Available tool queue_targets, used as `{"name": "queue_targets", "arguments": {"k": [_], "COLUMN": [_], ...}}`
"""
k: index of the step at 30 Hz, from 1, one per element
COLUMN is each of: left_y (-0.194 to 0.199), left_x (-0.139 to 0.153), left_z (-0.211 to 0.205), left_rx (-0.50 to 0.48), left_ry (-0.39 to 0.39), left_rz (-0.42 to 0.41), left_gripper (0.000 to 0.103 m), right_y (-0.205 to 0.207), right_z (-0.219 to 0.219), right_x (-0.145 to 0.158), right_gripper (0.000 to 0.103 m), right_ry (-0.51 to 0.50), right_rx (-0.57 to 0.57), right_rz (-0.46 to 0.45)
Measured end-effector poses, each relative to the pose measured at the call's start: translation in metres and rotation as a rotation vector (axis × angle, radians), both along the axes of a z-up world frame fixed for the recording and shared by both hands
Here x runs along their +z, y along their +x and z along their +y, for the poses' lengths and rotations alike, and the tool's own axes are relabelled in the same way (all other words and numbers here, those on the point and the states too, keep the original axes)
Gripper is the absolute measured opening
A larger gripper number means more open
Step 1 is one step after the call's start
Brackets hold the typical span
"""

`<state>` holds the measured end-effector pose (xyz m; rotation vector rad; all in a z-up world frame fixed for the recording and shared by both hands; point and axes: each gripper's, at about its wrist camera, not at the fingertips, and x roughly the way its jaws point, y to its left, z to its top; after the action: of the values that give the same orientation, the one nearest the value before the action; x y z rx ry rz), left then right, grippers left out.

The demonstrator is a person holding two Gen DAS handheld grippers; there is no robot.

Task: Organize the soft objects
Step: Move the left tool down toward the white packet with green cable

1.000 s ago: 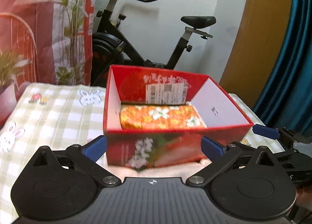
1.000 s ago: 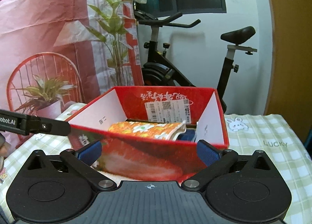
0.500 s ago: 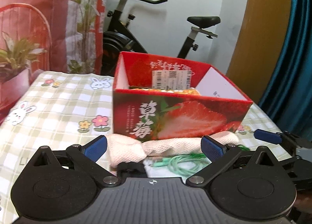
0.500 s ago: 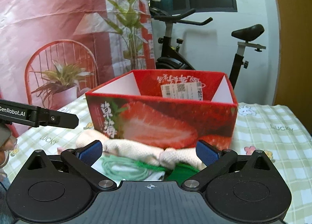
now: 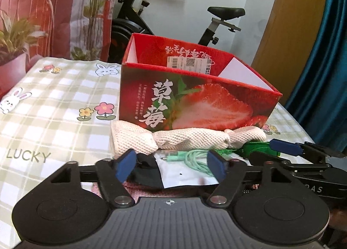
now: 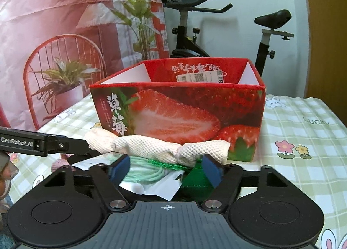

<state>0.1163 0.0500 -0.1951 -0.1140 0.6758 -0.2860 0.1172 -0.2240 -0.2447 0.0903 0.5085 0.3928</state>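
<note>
A red strawberry box (image 5: 195,105) (image 6: 173,114) stands open-topped on the checked tablecloth. Against its front wall lies a twisted cream knitted cloth (image 5: 188,140) (image 6: 156,147). Nearer me are a mint green cable (image 5: 195,159) (image 6: 141,172) on a white packet (image 5: 184,177) (image 6: 151,188), a green pouch (image 5: 256,148) (image 6: 195,181) and a pink knitted piece (image 5: 147,192). My left gripper (image 5: 171,166) is closing low over the packet and cable. My right gripper (image 6: 166,168) is closing over the cable and pouch. On neither do the pads visibly press on anything.
An exercise bike (image 5: 164,21) (image 6: 216,38) stands behind the table. A printed backdrop (image 6: 54,32) hangs at the left and a blue curtain (image 5: 321,64) at the right. One finger of each gripper (image 5: 284,148) (image 6: 71,141) shows in the other's view.
Both grippers have come down from above the box to table level in front of it. Their jaws have narrowed. The orange floral packet inside the box is now out of sight.
</note>
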Motion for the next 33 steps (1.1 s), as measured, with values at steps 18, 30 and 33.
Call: {"name": "queue_targets", "arguments": {"k": [18,30,33], "left_y": [0.025,0.029,0.026], "left_x": [-0.034,-0.046,-0.048], "left_z": [-0.001,0.002,0.002], "left_rx": [-0.034,-0.058,-0.066], "left_ry": [-0.080,-0.140,-0.143], "left_rz": [0.151,0.157,0.146], "left_gripper": [0.048,0.050,0.050], "right_y": [0.012,0.018,0.021], "right_z": [0.011,0.002,-0.001], "right_x": [-0.027,-0.033,-0.033], "right_gripper": [0.041,0.045,0.045], "right_ry": [0.005,0.059,0.095], "right_rx": [0.068,0.066,0.054], "right_rz": [0.137,0.169,0.194]}}
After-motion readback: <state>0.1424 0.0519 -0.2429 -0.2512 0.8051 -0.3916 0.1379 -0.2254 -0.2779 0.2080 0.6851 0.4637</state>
